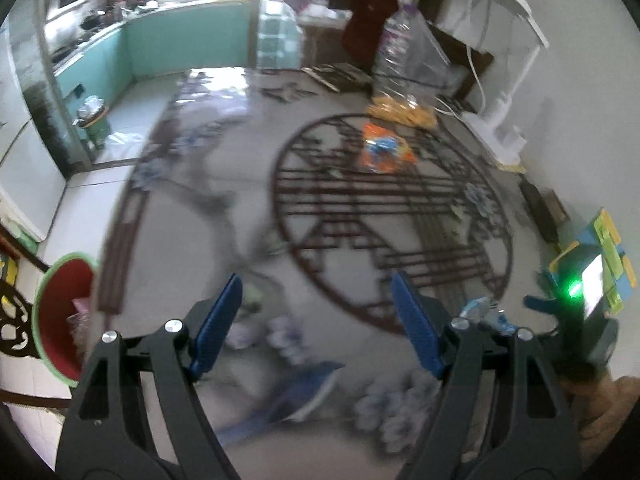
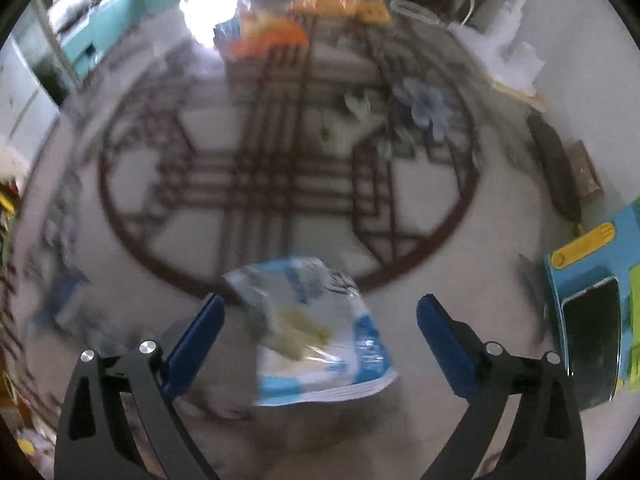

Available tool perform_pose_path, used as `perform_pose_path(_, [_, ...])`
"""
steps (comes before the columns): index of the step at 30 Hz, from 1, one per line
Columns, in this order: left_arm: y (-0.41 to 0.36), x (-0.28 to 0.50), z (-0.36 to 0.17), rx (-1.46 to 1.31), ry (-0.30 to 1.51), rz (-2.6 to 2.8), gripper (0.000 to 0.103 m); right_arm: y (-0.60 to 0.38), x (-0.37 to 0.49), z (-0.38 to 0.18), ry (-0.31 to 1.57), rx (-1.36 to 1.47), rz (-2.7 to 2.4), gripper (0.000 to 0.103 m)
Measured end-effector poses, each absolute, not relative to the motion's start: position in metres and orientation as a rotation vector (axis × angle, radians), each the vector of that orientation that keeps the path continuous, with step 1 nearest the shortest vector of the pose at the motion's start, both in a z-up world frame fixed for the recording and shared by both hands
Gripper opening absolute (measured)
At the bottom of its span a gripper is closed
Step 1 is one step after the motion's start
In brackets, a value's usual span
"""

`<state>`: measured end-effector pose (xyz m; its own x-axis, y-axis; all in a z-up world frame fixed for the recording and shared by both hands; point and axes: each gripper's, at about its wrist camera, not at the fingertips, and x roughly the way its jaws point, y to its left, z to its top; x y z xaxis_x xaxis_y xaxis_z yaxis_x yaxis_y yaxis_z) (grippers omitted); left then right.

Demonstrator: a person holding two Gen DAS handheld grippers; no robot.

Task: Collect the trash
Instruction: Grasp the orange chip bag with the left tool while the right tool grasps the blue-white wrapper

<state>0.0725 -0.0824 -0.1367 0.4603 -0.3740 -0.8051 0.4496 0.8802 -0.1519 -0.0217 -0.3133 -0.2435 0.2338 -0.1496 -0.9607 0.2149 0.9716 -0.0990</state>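
On the patterned rug (image 2: 280, 168): one blue-white wrapper (image 2: 316, 332), one orange wrapper (image 1: 384, 148).

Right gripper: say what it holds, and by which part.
Nothing. The right gripper is wide open; the blue-white wrapper lies between its fingers, touching neither. The left gripper is open and empty too.

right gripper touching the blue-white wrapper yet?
Apart. The right wrist view shows the right gripper open, with floor visible between each finger and the wrapper lying between them.
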Motion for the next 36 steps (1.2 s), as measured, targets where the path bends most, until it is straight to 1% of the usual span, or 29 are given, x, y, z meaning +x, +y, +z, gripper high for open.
perform_pose_path(1, [-0.096,0.076,-0.136,0.087,0.969,-0.516,0.076,-0.313,-0.023,-0.251,1.331,0.032,-0.235,0.088])
perform_pose_path(2, [-0.105,0.078,-0.135,0.092,0.968,-0.521,0.077,-0.313,-0.024,-0.257,1.346,0.008,-0.221,0.083])
perform_pose_path(3, [-0.118,0.082,-0.133,0.104,0.962,-0.529,0.078,-0.314,-0.024,-0.261,1.353,-0.005,-0.206,0.08])
perform_pose_path(4, [-0.132,0.087,-0.131,0.125,0.952,-0.536,0.078,-0.316,-0.026,-0.261,1.335,0.0,-0.192,0.079])
perform_pose_path(5, [-0.144,0.091,-0.129,0.147,0.94,-0.543,0.079,-0.32,-0.026,-0.261,1.33,0.008,-0.174,0.074])
perform_pose_path(6, [-0.153,0.095,-0.127,0.162,0.932,-0.55,0.08,-0.322,-0.026,-0.261,1.325,0.025,-0.155,0.064])
perform_pose_path(8, [-0.179,0.11,-0.128,0.194,0.918,-0.573,0.08,-0.327,-0.023,-0.258,1.304,0.045,-0.134,0.051])
perform_pose_path(9, [-0.193,0.121,-0.13,0.21,0.923,-0.584,0.08,-0.327,-0.021,-0.256,1.291,0.037,-0.124,0.041])
perform_pose_path(10, [-0.207,0.132,-0.133,0.22,0.931,-0.595,0.08,-0.329,-0.019,-0.254,1.282,0.042,-0.11,0.034])
perform_pose_path(11, [-0.218,0.14,-0.136,0.224,0.935,-0.606,0.08,-0.333,-0.018,-0.251,1.269,0.068,-0.1,0.025])
perform_pose_path(12, [-0.228,0.149,-0.139,0.23,0.939,-0.614,0.08,-0.338,-0.016,-0.247,1.254,0.095,-0.093,0.023])
perform_pose_path(14, [-0.25,0.171,-0.149,0.255,0.946,-0.621,0.082,-0.347,-0.013,-0.235,1.209,0.148,-0.077,0.02])
perform_pose_path(18, [-0.288,0.22,-0.18,0.317,0.999,-0.605,0.082,-0.356,0.0,-0.219,1.134,0.208,-0.038,0.021])
perform_pose_path(25, [-0.326,0.276,-0.235,0.321,1.136,-0.618,0.082,-0.378,0.02,-0.233,1.14,0.272,-0.047,0.023])
perform_pose_path(26, [-0.326,0.281,-0.24,0.293,1.161,-0.623,0.078,-0.381,0.022,-0.236,1.145,0.275,-0.049,0.023])
perform_pose_path(27, [-0.325,0.285,-0.247,0.254,1.19,-0.626,0.071,-0.383,0.023,-0.239,1.152,0.28,-0.055,0.023])
perform_pose_path(28, [-0.323,0.287,-0.25,0.225,1.207,-0.628,0.07,-0.383,0.023,-0.24,1.155,0.282,-0.059,0.023])
perform_pose_path(30, [-0.317,0.287,-0.251,0.161,1.214,-0.64,0.063,-0.383,0.026,-0.241,1.158,0.276,-0.062,0.024])
perform_pose_path(32, [-0.311,0.281,-0.246,0.158,1.203,-0.644,0.058,-0.381,0.027,-0.239,1.154,0.263,-0.064,0.024])
perform_pose_path(36, [-0.285,0.251,-0.214,0.171,1.122,-0.646,0.056,-0.375,0.032,-0.226,1.117,0.26,-0.052,0.024])
